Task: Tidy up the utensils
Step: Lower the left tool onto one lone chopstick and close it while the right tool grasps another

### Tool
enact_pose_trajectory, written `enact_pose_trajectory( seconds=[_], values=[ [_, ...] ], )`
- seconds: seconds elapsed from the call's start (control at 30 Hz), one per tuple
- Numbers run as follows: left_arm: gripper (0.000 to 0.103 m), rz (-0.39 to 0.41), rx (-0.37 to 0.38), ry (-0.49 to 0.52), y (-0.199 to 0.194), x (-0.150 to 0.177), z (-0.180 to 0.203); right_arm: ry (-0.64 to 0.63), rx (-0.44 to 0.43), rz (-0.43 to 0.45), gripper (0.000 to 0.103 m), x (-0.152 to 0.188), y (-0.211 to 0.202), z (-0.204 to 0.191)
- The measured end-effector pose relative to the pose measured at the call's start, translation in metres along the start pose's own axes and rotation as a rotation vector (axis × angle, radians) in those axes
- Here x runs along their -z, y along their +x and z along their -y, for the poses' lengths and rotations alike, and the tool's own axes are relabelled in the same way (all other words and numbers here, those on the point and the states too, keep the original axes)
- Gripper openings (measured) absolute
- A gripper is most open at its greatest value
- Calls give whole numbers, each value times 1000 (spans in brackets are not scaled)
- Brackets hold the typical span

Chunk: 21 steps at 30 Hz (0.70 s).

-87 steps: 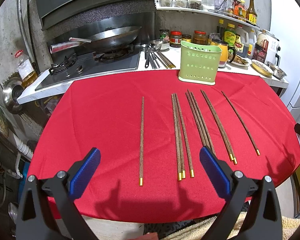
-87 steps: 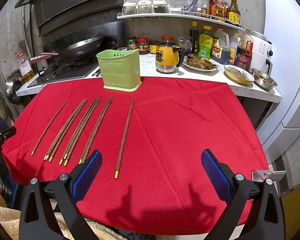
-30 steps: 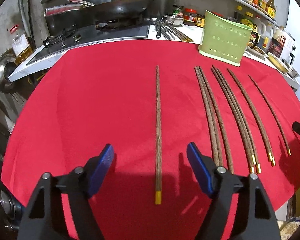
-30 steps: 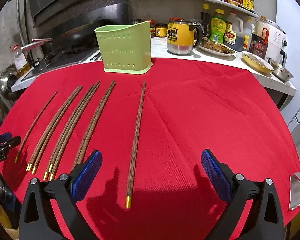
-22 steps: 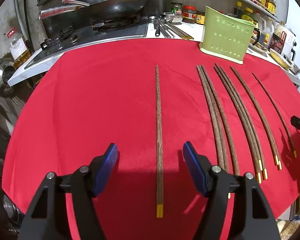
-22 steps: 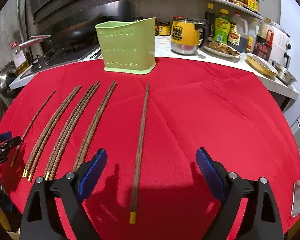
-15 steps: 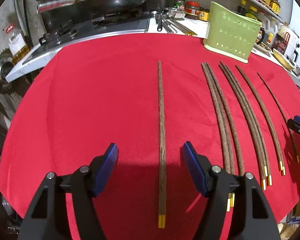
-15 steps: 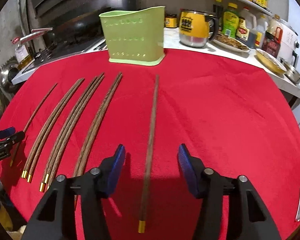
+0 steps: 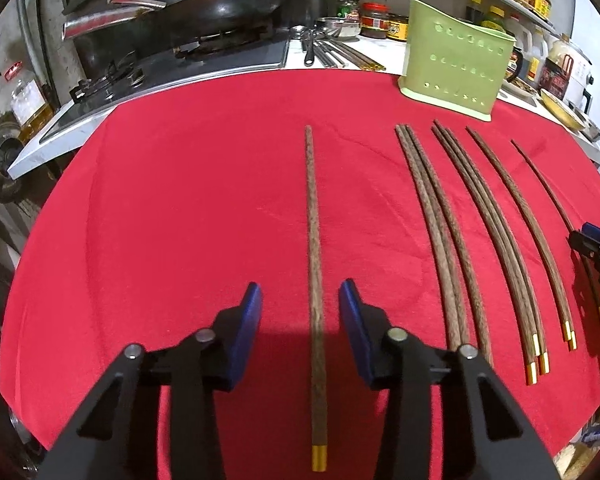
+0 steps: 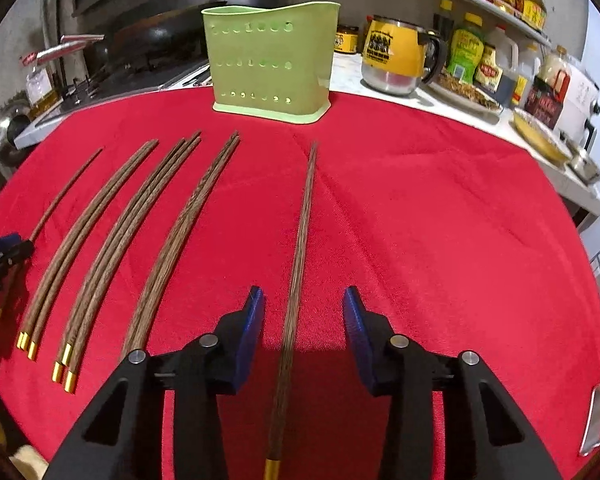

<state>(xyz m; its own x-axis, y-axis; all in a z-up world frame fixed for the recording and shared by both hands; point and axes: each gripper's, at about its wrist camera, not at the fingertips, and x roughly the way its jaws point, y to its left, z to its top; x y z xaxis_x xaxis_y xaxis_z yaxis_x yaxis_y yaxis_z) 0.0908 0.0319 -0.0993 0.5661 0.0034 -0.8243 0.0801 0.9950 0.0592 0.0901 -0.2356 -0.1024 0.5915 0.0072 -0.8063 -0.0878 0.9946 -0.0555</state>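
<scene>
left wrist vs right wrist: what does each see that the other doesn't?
Left wrist only: the loose utensils on the counter by the stove, and the left tongs, open astride the leftmost chopstick.

Right wrist only: the yellow mug, and the right tongs, open astride the rightmost chopstick. Both tongs have just been closing.

Both: the red cloth, the green holder, the bundled chopsticks, the wok.
</scene>
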Motion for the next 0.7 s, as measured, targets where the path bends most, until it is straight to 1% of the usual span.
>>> enact_pose_trajectory(
  seconds=[0.07, 0.13, 0.2, 0.3, 0.33, 0.4, 0.53, 0.57, 0.63, 0.7],
  values=[
    [27, 3, 9, 15, -2, 2, 4, -9, -1, 3, 38, 3, -3, 0],
    [22, 7, 30, 36, -5, 5, 7, -7, -3, 2, 38, 8, -6, 2],
    [22, 7, 59, 40, -8, 9, 7, -3, -9, 0, 38, 12, -9, 5],
    [21, 0, 105, 9, -16, 19, 0, 4, -22, 4, 40, 23, -17, 11],
    [22, -3, 111, 0, -19, 25, -2, 7, -20, 5, 45, 27, -20, 13],
    [22, -3, 107, 4, -26, 34, 0, 6, -32, 14, 47, 35, -25, 15],
    [22, 4, 82, 51, -38, 53, 10, 9, -78, 42, 51, 53, -37, 16],
    [22, 9, 67, 59, -40, 57, 14, 8, -85, 46, 53, 56, -38, 16],
    [22, 22, 29, 64, -41, 61, 18, -9, -95, 62, 53, 64, -44, 13],
    [22, 36, 14, 55, -41, 62, 20, -22, -105, 78, 53, 71, -49, 10]
  ],
)
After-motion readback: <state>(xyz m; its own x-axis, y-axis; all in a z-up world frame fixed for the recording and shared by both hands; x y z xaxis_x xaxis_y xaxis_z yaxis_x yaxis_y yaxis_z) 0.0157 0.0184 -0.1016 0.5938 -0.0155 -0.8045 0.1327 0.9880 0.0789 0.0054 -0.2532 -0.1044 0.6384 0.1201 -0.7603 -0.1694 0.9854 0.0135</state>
